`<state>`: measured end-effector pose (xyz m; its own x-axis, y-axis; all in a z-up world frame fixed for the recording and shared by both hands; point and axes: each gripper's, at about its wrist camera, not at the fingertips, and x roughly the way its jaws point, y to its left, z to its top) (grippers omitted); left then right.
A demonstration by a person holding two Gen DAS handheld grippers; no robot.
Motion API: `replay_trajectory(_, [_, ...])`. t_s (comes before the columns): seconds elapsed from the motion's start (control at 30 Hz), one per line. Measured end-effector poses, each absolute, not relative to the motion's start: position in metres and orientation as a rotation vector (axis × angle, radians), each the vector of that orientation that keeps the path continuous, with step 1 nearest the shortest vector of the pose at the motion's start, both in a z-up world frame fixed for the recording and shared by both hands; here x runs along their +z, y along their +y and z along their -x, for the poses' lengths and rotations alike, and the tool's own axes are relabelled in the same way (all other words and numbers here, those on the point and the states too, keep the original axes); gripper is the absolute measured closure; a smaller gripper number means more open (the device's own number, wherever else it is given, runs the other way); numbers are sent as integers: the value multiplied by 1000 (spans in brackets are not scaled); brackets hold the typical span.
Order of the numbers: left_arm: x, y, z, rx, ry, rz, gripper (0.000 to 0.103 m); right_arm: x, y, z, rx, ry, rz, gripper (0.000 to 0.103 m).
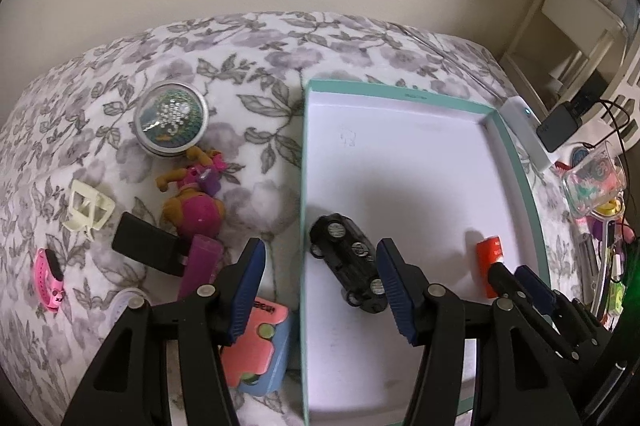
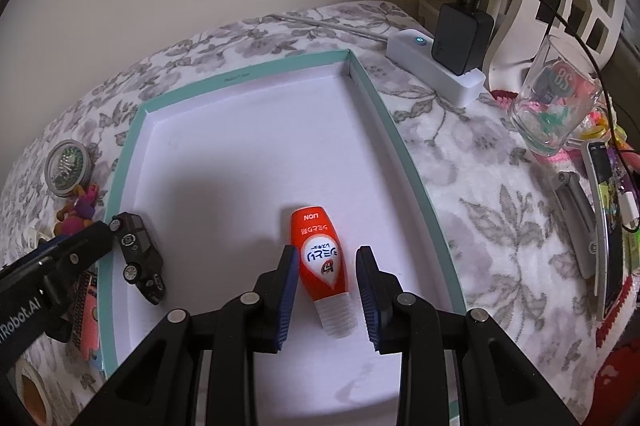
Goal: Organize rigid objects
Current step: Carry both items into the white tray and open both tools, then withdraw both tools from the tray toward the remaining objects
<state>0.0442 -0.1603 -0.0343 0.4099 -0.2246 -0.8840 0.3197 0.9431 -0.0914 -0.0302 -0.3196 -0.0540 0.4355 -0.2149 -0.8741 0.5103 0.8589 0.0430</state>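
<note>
A shallow white box with a teal rim (image 1: 305,153) (image 2: 384,105) lies on a floral blanket. Inside it a black toy car (image 1: 350,262) (image 2: 138,252) lies on its side and an orange glue bottle (image 2: 322,258) (image 1: 490,262) lies flat. My left gripper (image 1: 320,266) is open, straddling the box's left rim, its right finger beside the car. My right gripper (image 2: 326,270) is open with the bottle lying between its fingers, not clamped. Left of the box lie a round tin (image 1: 171,123), a bear figure (image 1: 196,201), a white clip (image 1: 90,207), a pink watch (image 1: 50,276) and a pink eraser (image 1: 256,338).
A black block (image 1: 148,250) and purple tube (image 1: 200,266) lie by the bear. A white power strip with black charger (image 2: 448,53), a glass mug (image 2: 556,105) and a phone (image 2: 608,226) sit right of the box. A tape roll (image 2: 28,390) is at lower left.
</note>
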Motion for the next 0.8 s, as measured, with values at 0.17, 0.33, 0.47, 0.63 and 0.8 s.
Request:
replay_trajectory(0.17, [-32, -150, -47, -336, 1104, -71, 44, -50, -317, 31, -475, 1013, -296, 42])
replay_trajectory(0.33, [-33, -145, -47, -316, 1110, -76, 44, -49, -314, 31, -473, 1008, -285, 38])
replay_trajectory(0.47, [-33, -142, -46, -293, 1096, -87, 44, -52, -312, 31, -466, 1010, -273, 32])
replay_trajectory(0.63, [-35, -131, -47, -261, 1093, -62, 15, -54, -310, 32, -458, 1011, -270, 27])
replay_trajectory(0.8, [-32, -119, -48, -237, 1080, -21, 14, -52, -307, 33, -447, 1001, -262, 17])
